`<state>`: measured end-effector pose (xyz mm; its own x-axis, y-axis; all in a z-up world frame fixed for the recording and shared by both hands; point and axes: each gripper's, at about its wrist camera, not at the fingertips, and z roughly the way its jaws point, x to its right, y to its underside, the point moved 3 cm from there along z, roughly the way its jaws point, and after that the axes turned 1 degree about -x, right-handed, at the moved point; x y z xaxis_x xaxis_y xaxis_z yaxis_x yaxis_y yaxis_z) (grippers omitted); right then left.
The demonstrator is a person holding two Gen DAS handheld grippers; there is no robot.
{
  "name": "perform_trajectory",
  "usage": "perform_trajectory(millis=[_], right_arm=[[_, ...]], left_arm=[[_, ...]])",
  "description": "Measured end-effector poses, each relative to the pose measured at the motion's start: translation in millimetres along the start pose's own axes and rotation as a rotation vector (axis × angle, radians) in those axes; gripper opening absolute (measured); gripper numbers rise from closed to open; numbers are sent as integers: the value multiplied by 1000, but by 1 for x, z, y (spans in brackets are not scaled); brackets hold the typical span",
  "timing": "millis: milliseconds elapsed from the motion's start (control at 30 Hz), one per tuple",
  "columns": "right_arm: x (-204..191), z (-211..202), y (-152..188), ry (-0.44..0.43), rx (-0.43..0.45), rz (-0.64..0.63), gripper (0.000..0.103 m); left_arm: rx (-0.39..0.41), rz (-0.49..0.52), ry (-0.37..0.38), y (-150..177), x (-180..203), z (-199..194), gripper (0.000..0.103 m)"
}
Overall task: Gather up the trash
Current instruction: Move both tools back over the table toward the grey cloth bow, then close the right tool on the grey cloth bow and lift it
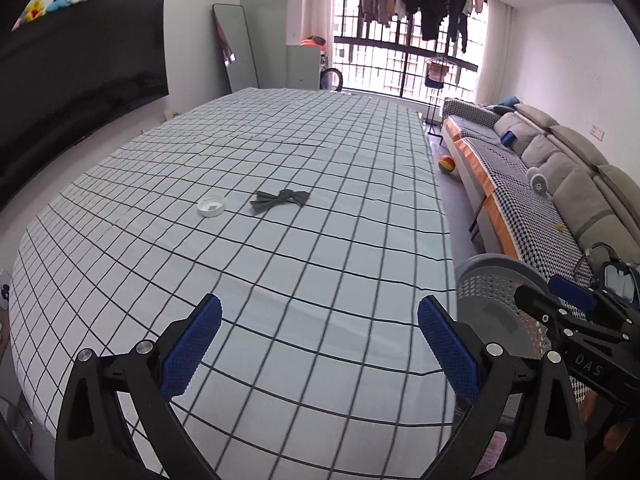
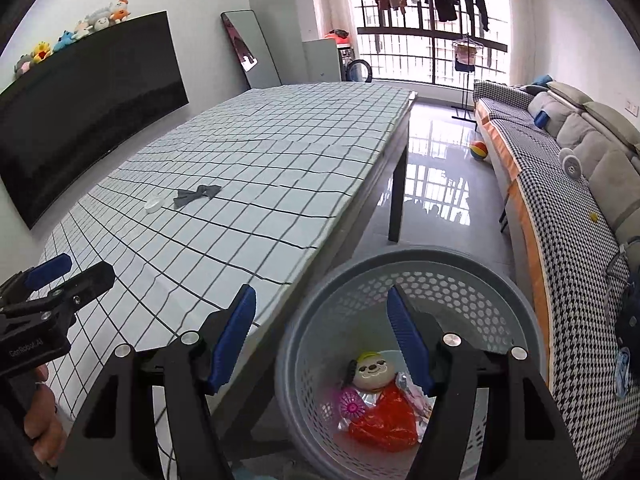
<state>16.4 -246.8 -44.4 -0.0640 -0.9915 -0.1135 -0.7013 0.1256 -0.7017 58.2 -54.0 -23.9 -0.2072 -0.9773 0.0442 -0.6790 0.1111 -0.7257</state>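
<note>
A white round lid [image 1: 211, 205] and a dark grey crumpled wrapper [image 1: 280, 200] lie side by side mid-table on the checked cloth [image 1: 320, 248]; they also show in the right wrist view as the lid [image 2: 155, 205] and wrapper [image 2: 197, 195]. My left gripper [image 1: 320, 340] is open and empty, over the table's near end. My right gripper [image 2: 322, 336] is open and empty above the grey mesh trash basket [image 2: 400, 264], which holds a red wrapper [image 2: 384, 420], a small smiling-face toy [image 2: 374, 370] and a pink piece [image 2: 352, 404].
The basket [image 1: 496, 280] stands on the floor off the table's right edge. A long sofa [image 2: 560, 184] runs along the right wall with a ball [image 2: 479, 150] on the floor. A black TV [image 1: 80, 72] hangs left. The left gripper [image 2: 60, 280] shows in the right view.
</note>
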Motion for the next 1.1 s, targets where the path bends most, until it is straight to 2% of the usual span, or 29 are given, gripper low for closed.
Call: perform_trajectory(millis=[333, 633, 900, 1100], right_arm=[[-68, 58, -53, -83, -47, -115, 65], [-125, 121, -92, -114, -107, -218, 65], [-162, 181, -110, -80, -157, -344, 65], [-171, 217, -118, -63, -178, -423, 65]], left_arm=[[-16, -127, -103, -2, -83, 23, 97], [-9, -171, -200, -5, -138, 29, 97], [-12, -211, -199, -4, -161, 33, 97], [-20, -233, -185, -1, -168, 38, 97]])
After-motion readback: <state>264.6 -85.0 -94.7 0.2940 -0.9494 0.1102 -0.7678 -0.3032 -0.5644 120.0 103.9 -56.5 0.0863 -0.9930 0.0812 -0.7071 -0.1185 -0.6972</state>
